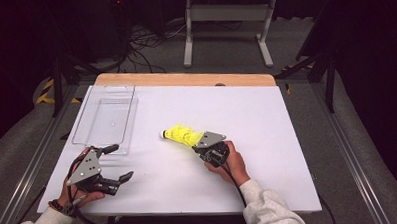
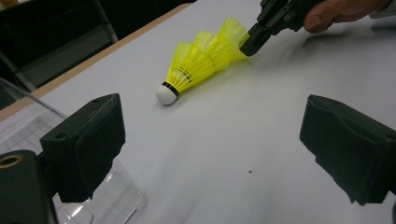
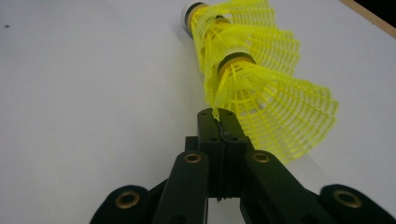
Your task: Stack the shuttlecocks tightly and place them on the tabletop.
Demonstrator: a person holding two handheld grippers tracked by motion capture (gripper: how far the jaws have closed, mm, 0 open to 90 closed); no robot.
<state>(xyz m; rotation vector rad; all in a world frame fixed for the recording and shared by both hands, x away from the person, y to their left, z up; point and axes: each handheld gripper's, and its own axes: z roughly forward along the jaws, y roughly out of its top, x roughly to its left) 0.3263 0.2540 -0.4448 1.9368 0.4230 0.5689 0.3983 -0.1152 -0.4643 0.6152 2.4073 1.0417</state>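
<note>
The right gripper point(image 3: 219, 126) has its jaws pressed together on the skirt edge of the nested stack of yellow plastic mesh shuttlecocks point(image 1: 183, 135), which lies mid-table on the white tabletop point(image 1: 267, 119). Its own view reveals three nested shuttlecocks. The left gripper point(image 1: 117, 165), jaws spread wide and empty, rests low beside the clear plastic rectangular tray point(image 1: 104, 120).

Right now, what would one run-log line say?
right gripper: shut on shuttlecock stack skirt | left gripper: open, idle | clear tray: empty
</note>
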